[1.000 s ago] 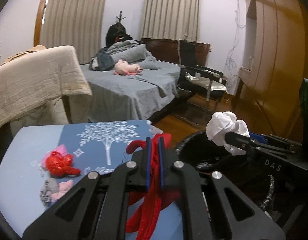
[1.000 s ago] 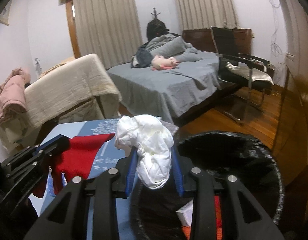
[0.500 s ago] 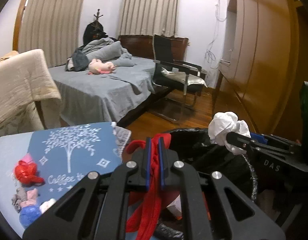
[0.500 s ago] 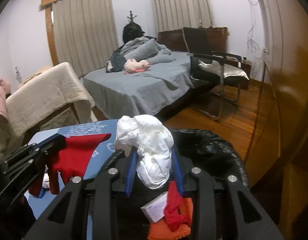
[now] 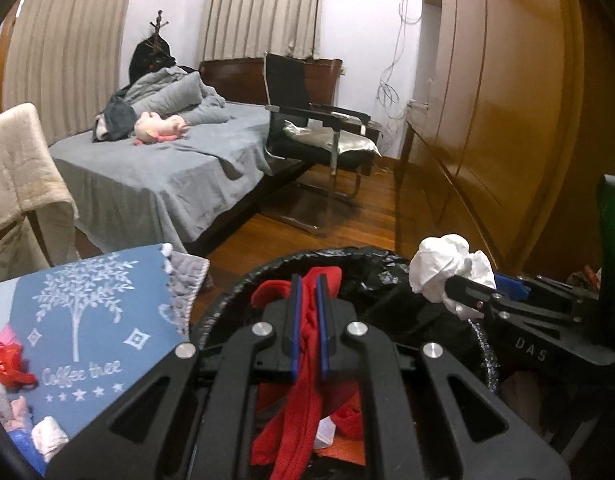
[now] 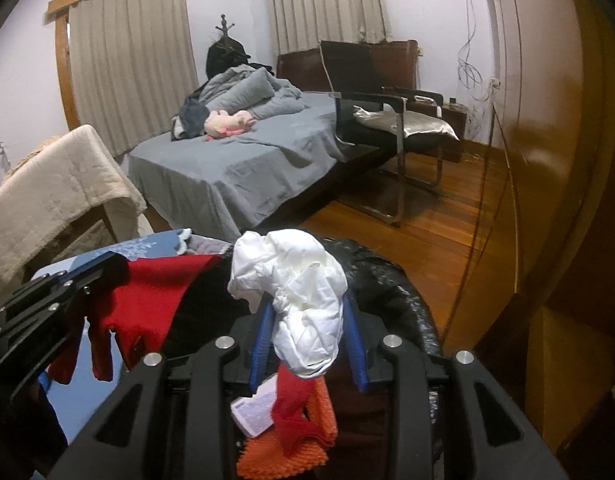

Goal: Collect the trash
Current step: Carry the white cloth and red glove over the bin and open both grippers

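My left gripper (image 5: 307, 284) is shut on a limp red cloth (image 5: 303, 396) that hangs down over the black-lined bin (image 5: 371, 264). In the right wrist view that same red cloth (image 6: 147, 300) dangles from the left gripper (image 6: 111, 264) at the left. My right gripper (image 6: 307, 308) is shut on a crumpled white wad (image 6: 299, 292), held above the bin (image 6: 395, 292); the wad (image 5: 447, 268) also shows in the left wrist view. Inside the bin lie an orange mesh piece (image 6: 283, 448), a red scrap (image 6: 291, 400) and a small white box (image 6: 255, 412).
A blue tablecloth with a white tree (image 5: 83, 328) lies left of the bin, with a red knotted bag (image 5: 5, 364) and small scraps (image 5: 47, 440) at its left edge. Beyond are a grey bed (image 5: 167, 164), a black chair (image 5: 307, 120) and a wooden wardrobe (image 5: 507, 100).
Both grippers have swung right from over the table to above the bin, each still holding its item. The bin's contents have come into view beneath them.
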`<state>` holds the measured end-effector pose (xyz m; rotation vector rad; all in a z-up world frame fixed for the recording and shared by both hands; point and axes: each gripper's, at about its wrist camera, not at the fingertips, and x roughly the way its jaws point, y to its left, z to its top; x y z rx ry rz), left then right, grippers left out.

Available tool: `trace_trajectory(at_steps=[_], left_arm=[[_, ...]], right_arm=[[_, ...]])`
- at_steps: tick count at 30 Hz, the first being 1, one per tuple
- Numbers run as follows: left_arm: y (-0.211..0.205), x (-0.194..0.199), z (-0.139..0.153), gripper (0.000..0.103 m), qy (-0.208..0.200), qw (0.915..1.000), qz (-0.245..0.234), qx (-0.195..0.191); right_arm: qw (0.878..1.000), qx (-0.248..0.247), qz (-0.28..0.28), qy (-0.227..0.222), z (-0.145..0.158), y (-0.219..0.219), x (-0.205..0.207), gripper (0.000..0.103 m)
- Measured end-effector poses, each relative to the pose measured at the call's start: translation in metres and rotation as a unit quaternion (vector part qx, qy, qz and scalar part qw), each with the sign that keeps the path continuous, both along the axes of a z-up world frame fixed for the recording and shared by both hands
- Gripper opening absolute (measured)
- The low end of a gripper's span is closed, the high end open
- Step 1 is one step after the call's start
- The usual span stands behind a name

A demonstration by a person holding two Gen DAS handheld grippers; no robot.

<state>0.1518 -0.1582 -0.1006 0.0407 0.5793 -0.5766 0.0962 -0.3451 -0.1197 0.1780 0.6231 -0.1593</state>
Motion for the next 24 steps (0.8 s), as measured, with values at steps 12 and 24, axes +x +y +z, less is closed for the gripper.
trace_trajectory(at_steps=[12,24], left_arm=[[-0.002,0.006,-0.004,0.036,0.015,0.9998,-0.010,-0.006],[0.066,-0.011,0.007,0.090,-0.022,0.9965,0.078,0.018]], right_arm=[[1.000,-0.011,-0.029,-0.001,-0.006,-0.011,-0.006,0.074],[1.000,0.006,-0.001,-0.010,0.000,0.018,-0.009,0.097]])
